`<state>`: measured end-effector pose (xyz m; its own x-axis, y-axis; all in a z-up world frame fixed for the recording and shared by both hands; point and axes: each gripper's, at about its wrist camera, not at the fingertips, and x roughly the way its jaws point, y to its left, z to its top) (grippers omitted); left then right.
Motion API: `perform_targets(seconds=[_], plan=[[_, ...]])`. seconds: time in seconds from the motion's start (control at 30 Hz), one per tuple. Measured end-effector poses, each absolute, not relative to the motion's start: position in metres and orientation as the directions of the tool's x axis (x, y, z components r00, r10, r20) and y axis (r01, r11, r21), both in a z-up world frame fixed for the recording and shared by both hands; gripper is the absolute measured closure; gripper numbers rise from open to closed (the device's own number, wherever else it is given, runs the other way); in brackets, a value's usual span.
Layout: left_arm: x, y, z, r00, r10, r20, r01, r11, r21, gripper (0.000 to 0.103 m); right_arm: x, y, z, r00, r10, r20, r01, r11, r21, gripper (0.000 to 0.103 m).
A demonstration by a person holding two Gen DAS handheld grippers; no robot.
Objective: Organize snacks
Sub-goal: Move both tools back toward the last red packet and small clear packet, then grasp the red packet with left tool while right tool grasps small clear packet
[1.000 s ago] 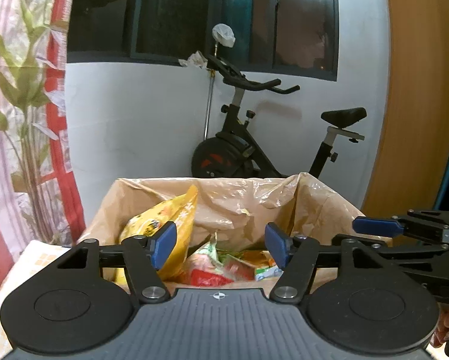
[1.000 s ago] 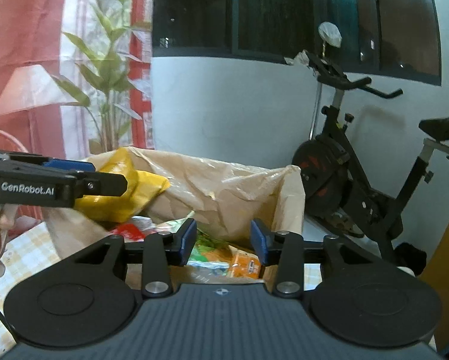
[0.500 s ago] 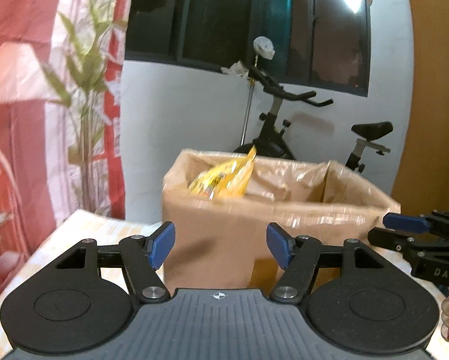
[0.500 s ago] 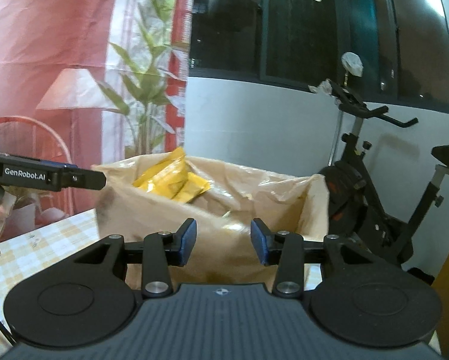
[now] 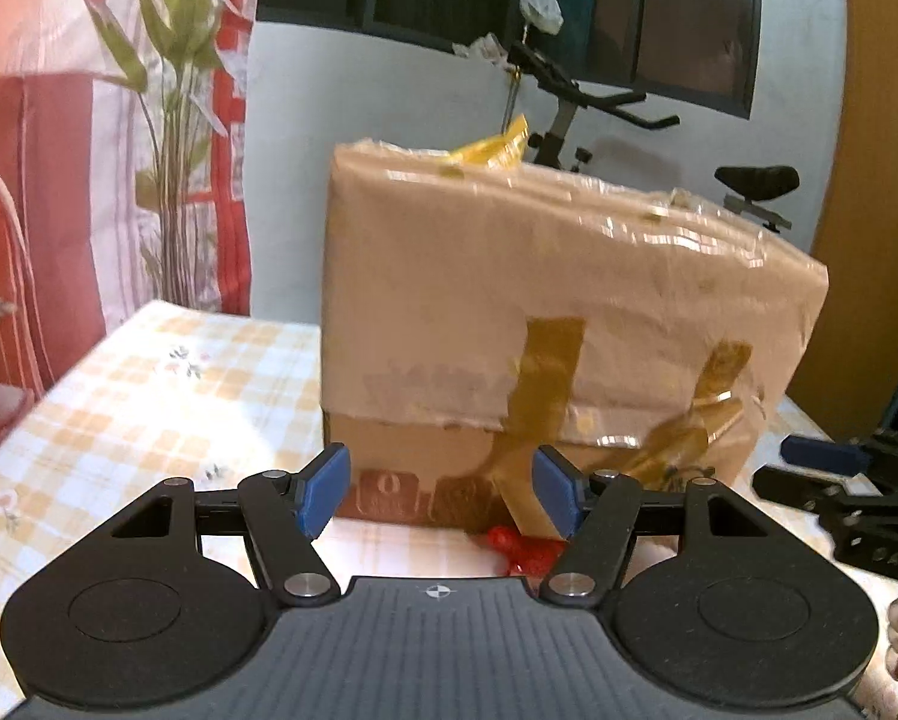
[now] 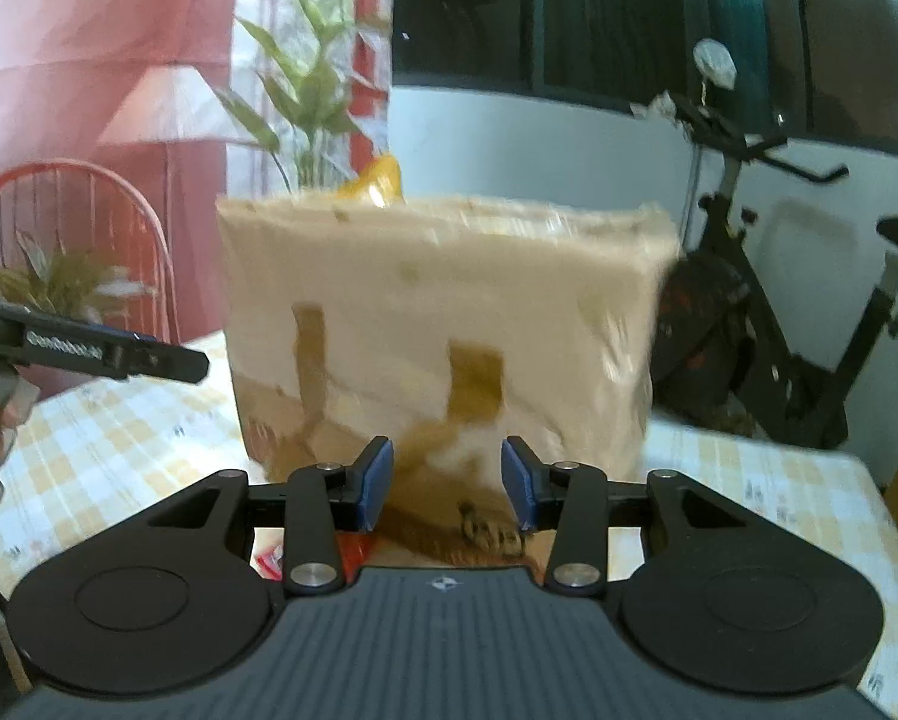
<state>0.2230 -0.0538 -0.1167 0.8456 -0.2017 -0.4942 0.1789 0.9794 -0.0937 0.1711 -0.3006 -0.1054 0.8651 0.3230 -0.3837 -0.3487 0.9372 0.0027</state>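
A taped brown cardboard box stands on the checked tablecloth; it also fills the middle of the right wrist view. A yellow snack bag pokes out of its top, also in the right wrist view. A red snack packet lies on the table before the box, partly hidden by the gripper body. My left gripper is open and empty, low in front of the box. My right gripper is open and empty, also in front of the box, with a red packet just below it.
An exercise bike stands behind the table at the right. A plant, a red curtain and a red wire chair are at the left. The table's right edge is close to the box.
Both grippers have pulled back and dropped from above the open box to table height in front of it. The box's inside is no longer visible; both stay open.
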Motion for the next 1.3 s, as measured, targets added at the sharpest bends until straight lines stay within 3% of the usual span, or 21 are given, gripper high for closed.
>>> perform_targets(seconds=[0.37, 0.73, 0.9, 0.97, 1.3], plan=[[0.224, -0.052, -0.146, 0.797, -0.195, -0.572, 0.157, 0.981, -0.116, 0.034, 0.198, -0.313, -0.172, 0.794, 0.255, -0.552, -0.3, 0.954, 0.008, 0.06], [0.223, -0.058, -0.16, 0.764, -0.217, -0.608, 0.177, 0.976, -0.127, 0.034, 0.227, -0.306, -0.197, 0.755, 0.226, -0.615, -0.299, 0.954, -0.017, 0.061], [0.224, -0.065, -0.165, 0.744, -0.235, -0.625, 0.202, 0.971, -0.125, 0.035, 0.223, -0.306, -0.197, 0.755, 0.224, -0.617, -0.291, 0.957, -0.009, 0.068], [0.223, -0.067, -0.167, 0.738, -0.236, -0.632, 0.209, 0.971, -0.118, 0.034, 0.22, -0.304, -0.197, 0.758, 0.226, -0.612, -0.302, 0.953, -0.022, 0.082], [0.235, -0.083, -0.18, 0.706, -0.24, -0.666, 0.235, 0.967, -0.1, 0.034, 0.218, -0.306, -0.195, 0.77, 0.245, -0.589, -0.303, 0.953, -0.001, 0.082]])
